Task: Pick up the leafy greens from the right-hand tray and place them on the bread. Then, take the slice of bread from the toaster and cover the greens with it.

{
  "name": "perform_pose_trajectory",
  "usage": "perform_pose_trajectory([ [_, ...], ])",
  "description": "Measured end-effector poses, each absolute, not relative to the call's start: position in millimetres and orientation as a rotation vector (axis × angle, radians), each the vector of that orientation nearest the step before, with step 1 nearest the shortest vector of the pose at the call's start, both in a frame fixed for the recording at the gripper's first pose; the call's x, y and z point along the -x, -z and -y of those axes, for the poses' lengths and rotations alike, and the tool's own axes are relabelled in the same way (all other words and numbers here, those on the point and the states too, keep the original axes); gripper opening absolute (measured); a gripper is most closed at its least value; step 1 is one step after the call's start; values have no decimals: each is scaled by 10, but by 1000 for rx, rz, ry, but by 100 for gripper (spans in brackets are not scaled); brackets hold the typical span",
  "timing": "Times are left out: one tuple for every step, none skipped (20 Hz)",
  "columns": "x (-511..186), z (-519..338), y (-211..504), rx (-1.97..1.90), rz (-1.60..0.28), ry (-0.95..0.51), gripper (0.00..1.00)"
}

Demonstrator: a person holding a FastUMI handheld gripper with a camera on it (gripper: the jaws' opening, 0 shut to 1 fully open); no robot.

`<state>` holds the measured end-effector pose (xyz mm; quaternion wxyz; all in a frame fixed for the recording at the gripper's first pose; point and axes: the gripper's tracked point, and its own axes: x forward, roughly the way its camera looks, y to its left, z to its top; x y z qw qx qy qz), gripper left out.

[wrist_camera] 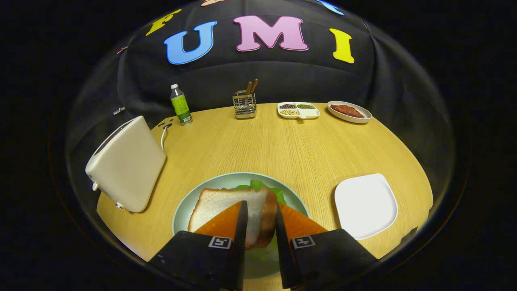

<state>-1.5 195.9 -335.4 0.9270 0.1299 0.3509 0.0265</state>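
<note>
The gripper (260, 210) is seen closed on a slice of bread (230, 208): both fingers (241, 226) are pressed against the slice's right part, w/ crust caught between them, and the slice is held tilted, its white face turned up and to the left. It is held just above a pale green plate (185, 210) at the near edge of the tabletop (282, 149), abt mid-width. Leafy greens (258, 186) are seen under and behind the slice, on that plate; more green shows below the slice between the fingers. Whether the slice touches the greens can't be told.

A cream toaster (127, 163) is placed at the left edge, its cord (163, 135) running toward the far-left corner. A white square plate (365, 206) lies at the near-right edge, well apart from the green plate.

Along the far edge, left to right: a bottle w/ green label (180, 105) near the far-left corner, a wire utensil holder (244, 105) w/ wooden handles sticking out, a divided dish (299, 110) w/ dark, green and pale contents in separate compartments, and an oval dish (349, 111) w/ sth reddish-brown at the far-right corner.
</note>
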Motion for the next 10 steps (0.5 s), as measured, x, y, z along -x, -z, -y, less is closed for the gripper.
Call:
perform_pose_trajectory([
  [28, -1918, 3386, -234, -728, -47, 44],
  [54, -1900, 3412, -203, -734, -46, 54],
  [69, -1883, 3417, -173, -734, -49, 54],
  [55, -1890, 3404, -155, -726, -58, 55],
  [48, -1893, 3407, -137, -722, -64, 55],
  [50, -1887, 3404, -114, -721, -66, 54],
  [43, -1856, 3412, -91, -719, -64, 54],
  [42, -1837, 3396, -79, -715, -63, 61],
  [44, -1826, 3387, -72, -714, -60, 65],
  [38, -1802, 3397, -68, -717, -55, 70],
])
